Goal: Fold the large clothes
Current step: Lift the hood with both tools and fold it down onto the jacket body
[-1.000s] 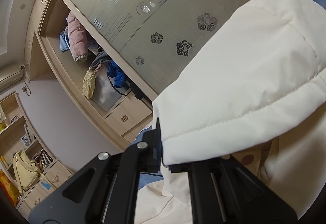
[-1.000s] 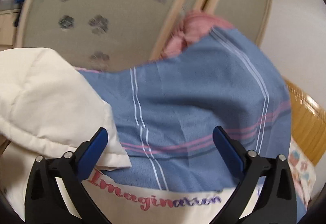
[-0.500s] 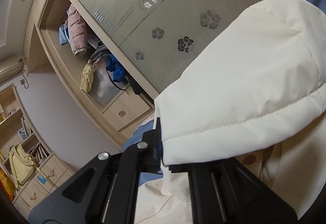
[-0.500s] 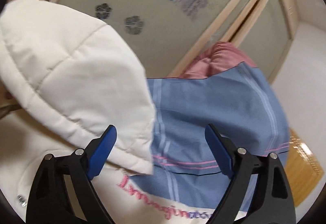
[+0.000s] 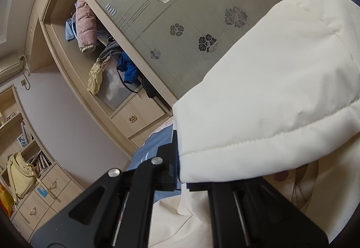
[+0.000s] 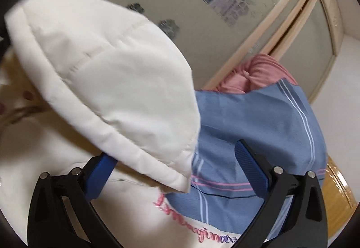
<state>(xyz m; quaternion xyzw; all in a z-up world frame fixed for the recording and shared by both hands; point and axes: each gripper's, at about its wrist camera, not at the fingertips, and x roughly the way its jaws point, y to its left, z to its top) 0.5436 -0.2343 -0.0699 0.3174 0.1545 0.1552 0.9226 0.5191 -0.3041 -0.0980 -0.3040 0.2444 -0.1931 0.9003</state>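
Cream padded jacket (image 5: 270, 94) pinched in left tongs (image 5: 180, 180), right tongs (image 6: 177, 171) spread, wardrobe (image 5: 74, 63) holding clothes (image 5: 85, 25)

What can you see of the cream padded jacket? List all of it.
The cream padded jacket looks like smooth puffy fabric with stitched quilt lines and a stitched hem. One padded flap is lifted off the rest. The left gripper is shut on that flap's corner. In the right wrist view the flap's far corner hangs between the fingers of the right gripper, which is open. Beneath, the jacket body carries pink embroidered lettering and lies on a blue striped sheet. A dotted lining shows under the flap.
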